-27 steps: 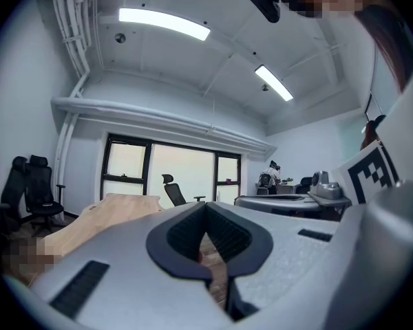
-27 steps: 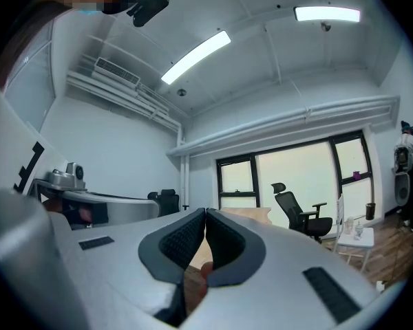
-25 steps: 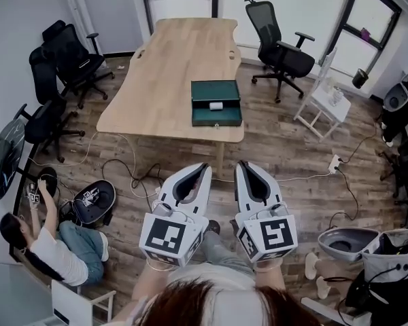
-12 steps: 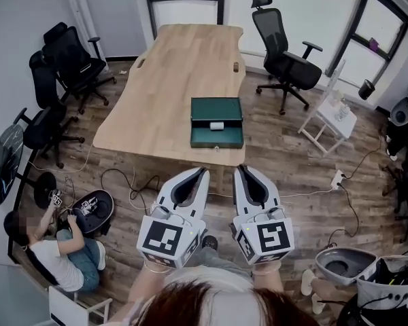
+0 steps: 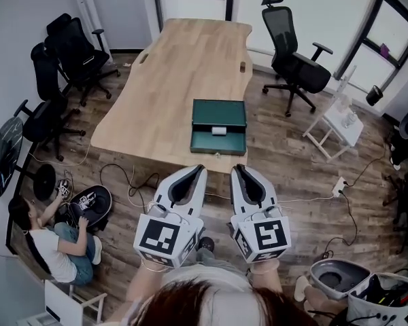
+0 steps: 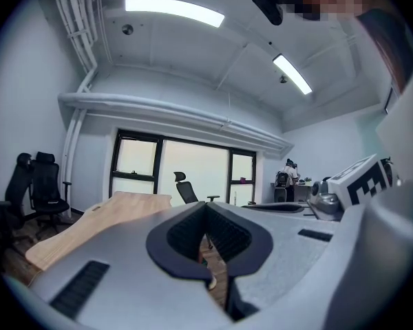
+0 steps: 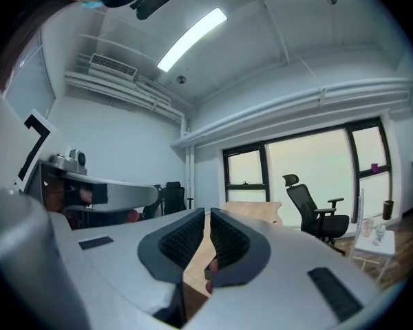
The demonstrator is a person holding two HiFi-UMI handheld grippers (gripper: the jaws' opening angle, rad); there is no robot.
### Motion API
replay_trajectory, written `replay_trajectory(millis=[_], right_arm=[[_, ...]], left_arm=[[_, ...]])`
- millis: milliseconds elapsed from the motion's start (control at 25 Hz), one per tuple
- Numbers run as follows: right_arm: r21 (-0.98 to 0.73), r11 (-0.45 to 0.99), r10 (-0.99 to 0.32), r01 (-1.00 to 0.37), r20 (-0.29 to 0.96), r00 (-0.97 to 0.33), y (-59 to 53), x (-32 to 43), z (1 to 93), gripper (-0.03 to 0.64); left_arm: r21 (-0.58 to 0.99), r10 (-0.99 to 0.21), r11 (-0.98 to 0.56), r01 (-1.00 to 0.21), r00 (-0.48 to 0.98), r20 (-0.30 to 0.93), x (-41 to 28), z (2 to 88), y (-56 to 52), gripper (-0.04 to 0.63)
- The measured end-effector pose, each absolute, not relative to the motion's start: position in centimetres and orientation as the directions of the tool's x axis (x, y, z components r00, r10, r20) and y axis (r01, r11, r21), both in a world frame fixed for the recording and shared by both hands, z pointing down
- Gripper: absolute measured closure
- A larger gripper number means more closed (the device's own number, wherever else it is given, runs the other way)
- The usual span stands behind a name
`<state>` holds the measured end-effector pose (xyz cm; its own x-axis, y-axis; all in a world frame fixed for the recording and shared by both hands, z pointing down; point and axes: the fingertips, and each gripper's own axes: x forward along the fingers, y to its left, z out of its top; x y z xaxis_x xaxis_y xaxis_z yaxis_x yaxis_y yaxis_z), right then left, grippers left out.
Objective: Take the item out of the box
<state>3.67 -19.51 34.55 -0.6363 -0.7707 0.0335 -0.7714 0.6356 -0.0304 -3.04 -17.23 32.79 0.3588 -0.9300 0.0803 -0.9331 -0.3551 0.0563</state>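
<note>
- I hold the left hand-held gripper (image 5: 198, 170) low and in front of me, over the floor (image 5: 292, 161) and short of the counter (image 5: 183, 66). Its pads are pressed together with nothing between them, which suits carrying it toward the work rather than reaching.
- The right hand-held gripper (image 5: 239, 170) rides just beside the left at the same height. Its jaws are also together and empty, with only a thin slit showing between the ribbed pads.
- Both point straight at the green box (image 5: 217, 142), so I judge this is the approach and no grasp has begun.
- The green box sits on the counter near its closest edge, in line with the two grippers. That placement keeps it within reach from where I stand.
- Its lid (image 5: 219, 109) is folded back away from me, so the inside is exposed from above and from my side.
- The white item (image 5: 218, 130) lies inside the box, roughly central and small. I cannot tell its exact shape from here.
- I judge one gripper must spread its jaws before it comes down over the item. The other could steady the box wall if the box slides.
- Office chairs (image 5: 296, 63) stand around the counter, and a person (image 5: 51, 243) sits on the floor at my left, well apart from the path to the box.
</note>
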Motion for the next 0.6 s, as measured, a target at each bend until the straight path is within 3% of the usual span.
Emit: replay_trajectory(millis=[600], right_arm=[[-0.027, 0.623, -0.777, -0.782, 0.096, -0.622, -26.1, 1.0, 36.9, 0.526]], left_arm=[[0.068, -0.923, -0.374, -0.925, 0.379, 0.073, -5.6, 32.7, -23.9, 0.588]])
